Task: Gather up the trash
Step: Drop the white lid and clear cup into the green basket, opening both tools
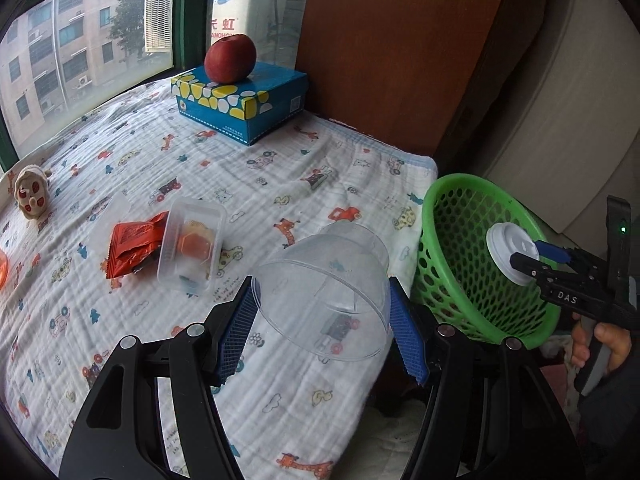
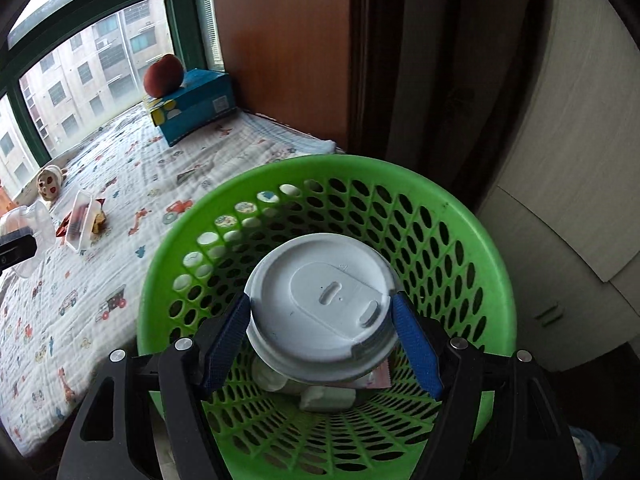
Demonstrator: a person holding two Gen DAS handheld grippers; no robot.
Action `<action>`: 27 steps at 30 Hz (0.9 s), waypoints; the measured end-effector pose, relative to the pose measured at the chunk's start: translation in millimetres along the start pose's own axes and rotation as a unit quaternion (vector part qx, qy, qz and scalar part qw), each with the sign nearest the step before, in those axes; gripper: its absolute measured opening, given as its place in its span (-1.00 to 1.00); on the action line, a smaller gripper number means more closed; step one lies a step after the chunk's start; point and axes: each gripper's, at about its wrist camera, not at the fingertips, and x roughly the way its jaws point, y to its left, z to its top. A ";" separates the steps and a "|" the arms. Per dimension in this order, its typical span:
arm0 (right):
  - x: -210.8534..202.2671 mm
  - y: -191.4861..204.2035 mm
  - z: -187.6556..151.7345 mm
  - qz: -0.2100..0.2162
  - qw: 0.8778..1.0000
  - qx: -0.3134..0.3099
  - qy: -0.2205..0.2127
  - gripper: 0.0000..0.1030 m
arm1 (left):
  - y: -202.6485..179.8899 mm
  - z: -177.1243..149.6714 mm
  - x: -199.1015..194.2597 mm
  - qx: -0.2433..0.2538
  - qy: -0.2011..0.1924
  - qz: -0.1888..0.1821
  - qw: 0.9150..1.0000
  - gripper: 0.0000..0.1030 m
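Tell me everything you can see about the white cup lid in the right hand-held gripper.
The white cup lid is a round, matte plastic disc with a raised rim, an oval centre panel, a sip slot and a small vent hole. The right hand-held gripper clamps it by its edges between blue pads, tilted toward the camera. It hangs over the mouth of the green basket, touching nothing else.

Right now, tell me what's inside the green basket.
At the bottom of the green basket lie a few white crumpled pieces and a pinkish scrap. The white lid in the right gripper covers the rest.
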 end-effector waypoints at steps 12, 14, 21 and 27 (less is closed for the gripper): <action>-9.4 -40.4 -9.2 -0.018 0.999 0.044 -0.013 0.44 | -61.0 11.2 21.4 0.041 0.015 -0.024 0.999 0.22; -13.8 -42.1 -10.3 -0.015 0.999 0.046 -0.018 0.44 | -71.8 11.9 25.8 0.050 0.018 -0.028 0.998 0.22; -28.9 -48.4 -14.4 -0.007 0.998 0.049 -0.031 0.45 | -108.2 11.4 45.8 0.076 0.035 -0.039 0.996 0.22; -39.4 -57.2 -19.1 0.000 0.997 0.059 -0.040 0.45 | -133.6 10.3 63.3 0.092 0.054 -0.042 0.993 0.22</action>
